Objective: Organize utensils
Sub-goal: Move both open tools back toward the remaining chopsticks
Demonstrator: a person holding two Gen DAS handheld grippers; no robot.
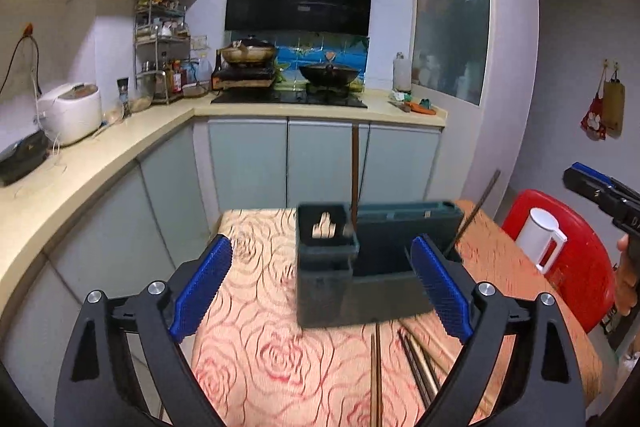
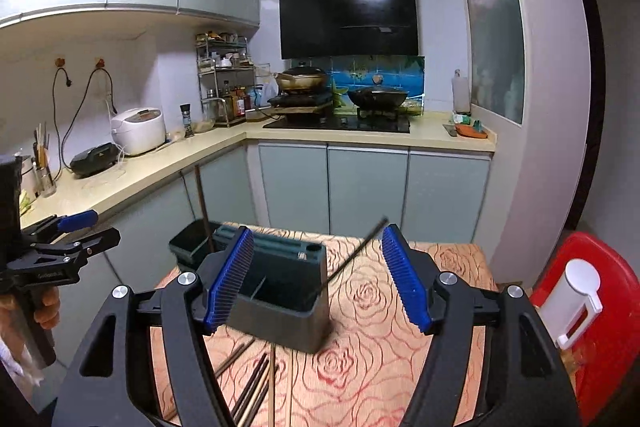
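Both the left gripper (image 1: 322,283) and right gripper (image 2: 318,277) hover with jaws apart and empty before a dark utensil holder (image 2: 280,291), chopsticks (image 2: 256,387) lying on the rose-patterned surface (image 2: 380,367).

Each wrist camera looks forward and slightly down along its own fingers, close above the near table (image 1: 256,307) edge, facing the far stove (image 2: 340,123). Both share the holder (image 1: 360,267), table and kitchen.
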